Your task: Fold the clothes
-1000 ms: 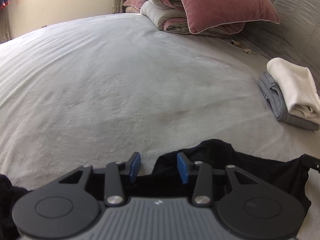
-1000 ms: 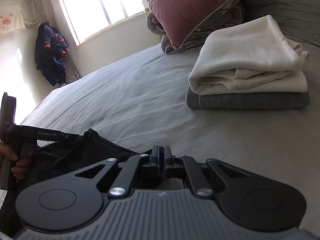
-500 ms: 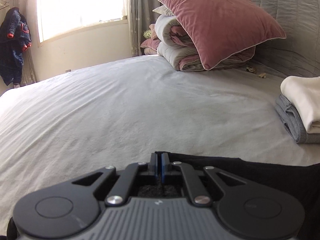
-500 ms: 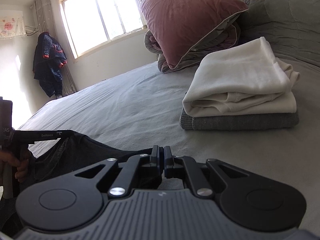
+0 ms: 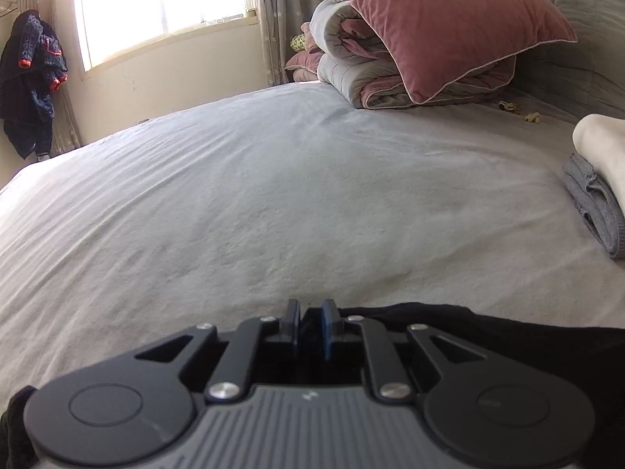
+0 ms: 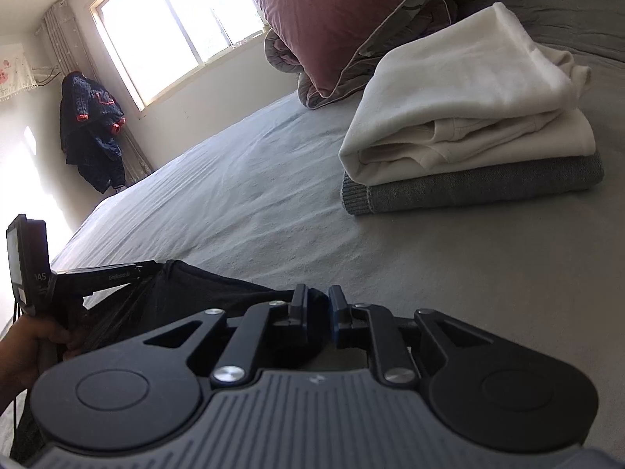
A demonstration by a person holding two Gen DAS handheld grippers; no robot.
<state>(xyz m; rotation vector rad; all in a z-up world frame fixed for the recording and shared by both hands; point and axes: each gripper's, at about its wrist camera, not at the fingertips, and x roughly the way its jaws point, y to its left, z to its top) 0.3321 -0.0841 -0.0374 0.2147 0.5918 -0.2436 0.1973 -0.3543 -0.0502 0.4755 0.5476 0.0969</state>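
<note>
The black garment (image 5: 488,336) hangs stretched between my two tools, just above the near edge of the bed (image 5: 273,195). My left tool (image 5: 310,326) pinches its edge between nearly closed pads; my right tool (image 6: 315,312) grips the other end the same way. Further along the bed on my right, a white folded garment (image 6: 468,105) rests on a grey one (image 6: 476,187), with a pink pillow (image 5: 437,19) beyond.

Matt black cloth garment (image 6: 187,293), velvety pink pillow (image 5: 437,19), ribbed grey knit (image 6: 468,191).
</note>
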